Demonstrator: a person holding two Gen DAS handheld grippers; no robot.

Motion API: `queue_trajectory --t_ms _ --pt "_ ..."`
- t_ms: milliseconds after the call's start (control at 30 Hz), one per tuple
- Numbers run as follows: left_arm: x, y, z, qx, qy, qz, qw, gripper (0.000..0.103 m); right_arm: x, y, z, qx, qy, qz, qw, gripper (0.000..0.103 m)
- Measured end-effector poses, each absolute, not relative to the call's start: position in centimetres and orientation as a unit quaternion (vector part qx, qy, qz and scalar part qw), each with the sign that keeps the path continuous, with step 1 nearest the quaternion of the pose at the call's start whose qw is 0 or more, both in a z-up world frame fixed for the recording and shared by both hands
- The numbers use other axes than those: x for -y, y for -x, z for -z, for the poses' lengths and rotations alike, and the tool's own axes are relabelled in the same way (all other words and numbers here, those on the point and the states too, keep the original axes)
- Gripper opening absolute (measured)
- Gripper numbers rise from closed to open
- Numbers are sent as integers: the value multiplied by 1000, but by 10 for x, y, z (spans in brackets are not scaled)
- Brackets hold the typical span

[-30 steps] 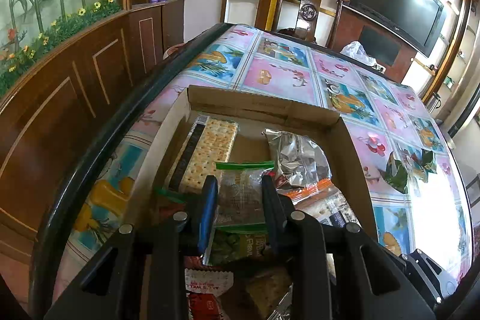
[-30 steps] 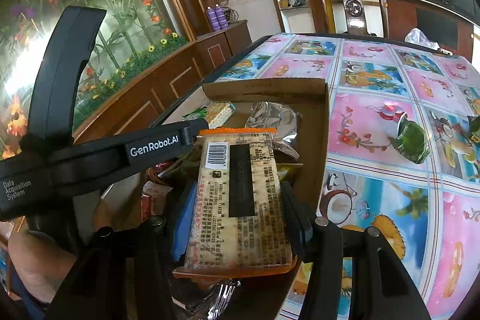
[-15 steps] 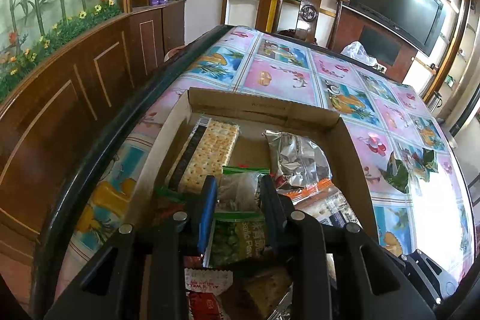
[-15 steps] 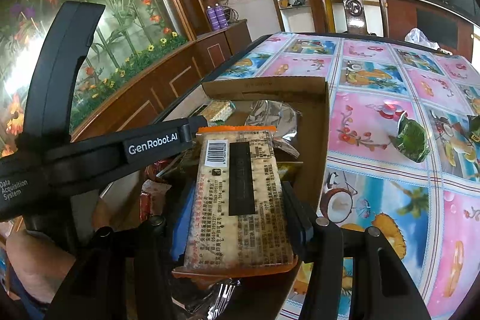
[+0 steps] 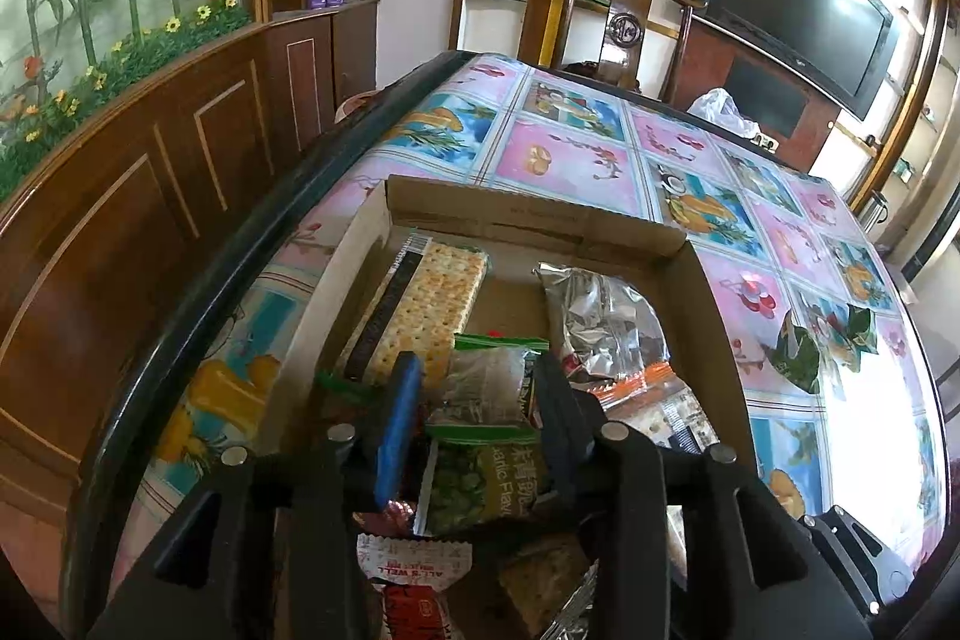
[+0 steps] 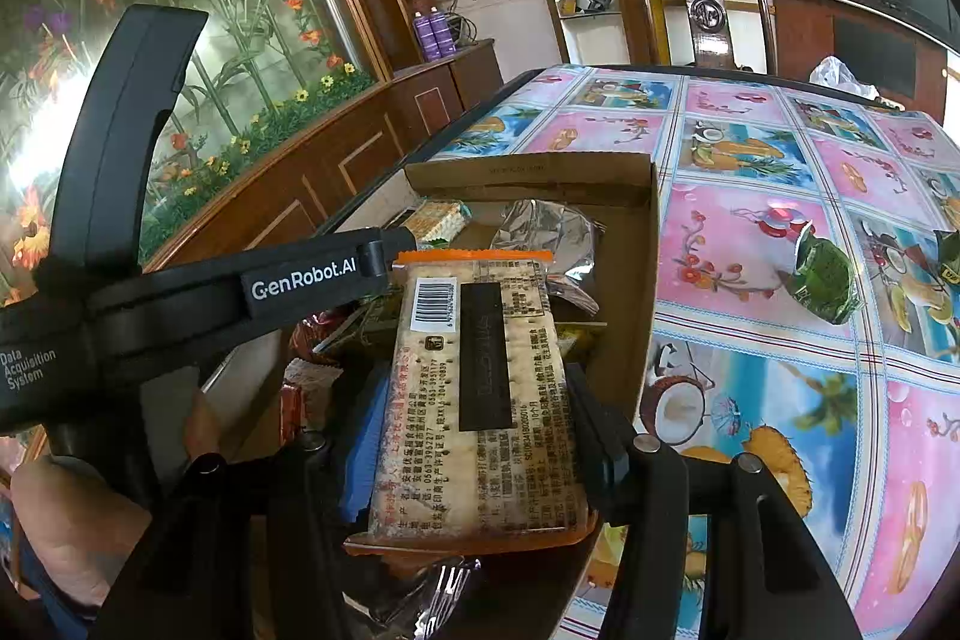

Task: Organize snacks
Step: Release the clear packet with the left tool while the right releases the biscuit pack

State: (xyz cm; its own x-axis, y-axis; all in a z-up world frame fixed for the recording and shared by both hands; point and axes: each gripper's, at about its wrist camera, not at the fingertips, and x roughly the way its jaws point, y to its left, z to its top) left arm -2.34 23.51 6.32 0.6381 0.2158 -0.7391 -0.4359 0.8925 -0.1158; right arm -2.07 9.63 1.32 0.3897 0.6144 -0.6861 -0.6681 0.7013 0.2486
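Two handheld grippers work over a cardboard box of snacks on a patterned table.

The left gripper [image 5: 477,394] is opening its jaws; the green pea packet [image 5: 486,454] lies between the fingers, which stand apart from its sides, resting on the pile inside the cardboard box [image 5: 534,220]. The right gripper [image 6: 474,436] is clamped on an orange-edged cracker pack [image 6: 480,400], held label-up over the box's near right corner. Deeper in the box lie a clear sleeve of crackers [image 5: 420,304] by the left wall and a silver foil bag [image 5: 606,322] to the right. Outside the box, on the fruit-print tablecloth [image 6: 750,196], sits a green packet [image 6: 822,274], well apart.
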Motion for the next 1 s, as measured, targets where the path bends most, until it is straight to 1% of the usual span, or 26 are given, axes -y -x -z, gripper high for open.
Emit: queue_trajectory --t_ms 133,200,333,500,633,833,900,1000 --pt "-236 24 -63 -383 145 -184 893 41 -96 21 -13 -396 34 -385 833 60" --pt "-238 25 -64 -382 144 -189 893 45 -96 21 -13 -396 34 -385 833 60" --pt "-238 25 -64 -378 140 -194 894 49 -96 21 -13 -396 34 -385 833 60" --pt "-240 26 -65 -373 148 -198 894 58 -96 22 -14 -395 34 -385 833 60" --pt "-241 26 -65 -372 148 -199 895 59 -96 23 -15 -391 39 -385 835 60" --pt "-243 28 -67 -365 152 -206 895 66 -91 25 -21 -376 41 -385 842 61" --pt "-243 29 -68 -363 154 -205 896 69 -90 26 -23 -370 40 -387 844 61" --pt "-241 29 -69 -360 152 -206 897 71 -87 26 -27 -359 38 -387 849 61"
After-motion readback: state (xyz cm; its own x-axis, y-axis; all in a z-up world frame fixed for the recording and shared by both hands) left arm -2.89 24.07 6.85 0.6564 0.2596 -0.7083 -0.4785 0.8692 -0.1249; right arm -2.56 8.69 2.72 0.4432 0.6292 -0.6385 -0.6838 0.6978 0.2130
